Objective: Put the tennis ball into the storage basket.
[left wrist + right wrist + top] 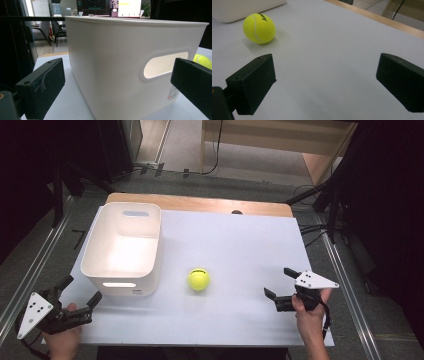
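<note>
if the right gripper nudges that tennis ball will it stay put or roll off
The tennis ball is round and sits free on the smooth, flat white table, so it would probably roll at a light push. Its fuzzy felt likely gives the open right gripper decent grip. It looks light for its size.

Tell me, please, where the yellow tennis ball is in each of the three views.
High view: the tennis ball lies mid-table, just right of the white bin.
Left gripper view: a sliver of the ball peeks out at the right edge, behind the bin.
Right gripper view: the ball sits upper left.
Shared landmark: the bin.
</note>
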A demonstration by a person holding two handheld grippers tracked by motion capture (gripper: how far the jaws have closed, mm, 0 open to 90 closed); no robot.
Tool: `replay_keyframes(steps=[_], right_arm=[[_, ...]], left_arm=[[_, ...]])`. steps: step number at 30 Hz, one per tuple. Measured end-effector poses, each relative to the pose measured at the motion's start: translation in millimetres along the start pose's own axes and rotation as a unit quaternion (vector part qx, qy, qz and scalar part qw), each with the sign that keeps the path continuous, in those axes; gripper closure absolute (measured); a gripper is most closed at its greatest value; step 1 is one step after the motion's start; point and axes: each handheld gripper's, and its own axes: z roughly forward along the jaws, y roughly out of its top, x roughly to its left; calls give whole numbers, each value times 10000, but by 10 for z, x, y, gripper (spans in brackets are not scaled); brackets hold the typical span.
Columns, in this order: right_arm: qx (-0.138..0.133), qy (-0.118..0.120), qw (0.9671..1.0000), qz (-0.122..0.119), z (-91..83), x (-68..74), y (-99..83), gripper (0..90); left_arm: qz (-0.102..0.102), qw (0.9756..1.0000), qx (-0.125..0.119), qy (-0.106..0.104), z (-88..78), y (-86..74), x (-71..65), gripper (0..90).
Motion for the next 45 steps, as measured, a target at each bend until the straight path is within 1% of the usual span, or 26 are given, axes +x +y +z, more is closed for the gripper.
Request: replay_keyframes(steps=[1, 2, 3, 4, 7, 8, 10, 11, 12, 14, 18, 20, 27, 33, 36, 38, 40, 45], right_arm=[[19, -23, 10000, -17, 14, 12, 28, 11], [48, -2, 10000, -48, 20, 20, 55, 11], [20, 27, 9999, -104, 36, 20, 81, 11], [73, 80, 9998, -169, 61, 28, 136, 11], [91, 127, 9996, -234, 91, 39, 187, 11], [119, 140, 9996, -199, 106, 53, 209, 11], [169, 185, 9993, -265, 145, 59, 255, 12], [234, 214, 9992, -241, 164, 74, 276, 12], [250, 223, 9990, -311, 188, 80, 296, 12], [327, 287, 9984, -352, 218, 97, 331, 12], [387, 385, 9976, -432, 275, 121, 386, 12], [433, 404, 9973, -429, 297, 139, 413, 12], [546, 510, 9955, -587, 375, 192, 527, 12], [620, 550, 9947, -616, 424, 214, 619, 13], [667, 602, 9936, -679, 472, 226, 650, 13], [727, 607, 9932, -677, 503, 252, 670, 13], [762, 659, 9921, -753, 539, 267, 694, 13], [854, 758, 9902, -807, 621, 303, 765, 14]], left_arm=[[-2, 10000, 2, -7, 0, -1, 1, 0], [-2, 10000, 5, -8, 1, 0, 3, 0], [-8, 10000, 4, -4, 1, 0, 2, 0], [-10, 10000, 0, 0, 2, -1, 2, 0], [-1, 10000, 15, 3, -1, -1, 0, 0], [-2, 10000, 13, 6, -3, -1, 0, 0], [-7, 10000, 9, -2, -4, -2, 2, 0], [-9, 10000, 14, -6, -4, -1, 3, 0], [-7, 10000, 13, -5, -5, -2, 2, 0], [0, 10000, 16, -8, -4, -2, 1, 0], [3, 10000, 25, -11, -3, -1, 0, 0], [-3, 10000, 20, -10, -3, -1, -1, 0], [4, 10000, 21, -27, -3, -1, 0, 0], [9, 10000, 31, -31, -2, -1, -1, 0], [10, 10000, 32, -38, -3, -1, -4, 0], [14, 10000, 38, -38, -2, -1, -4, 0], [11, 10000, 36, -38, -1, -1, -6, 0], [19, 10000, 40, -40, -2, -1, -4, 0]])
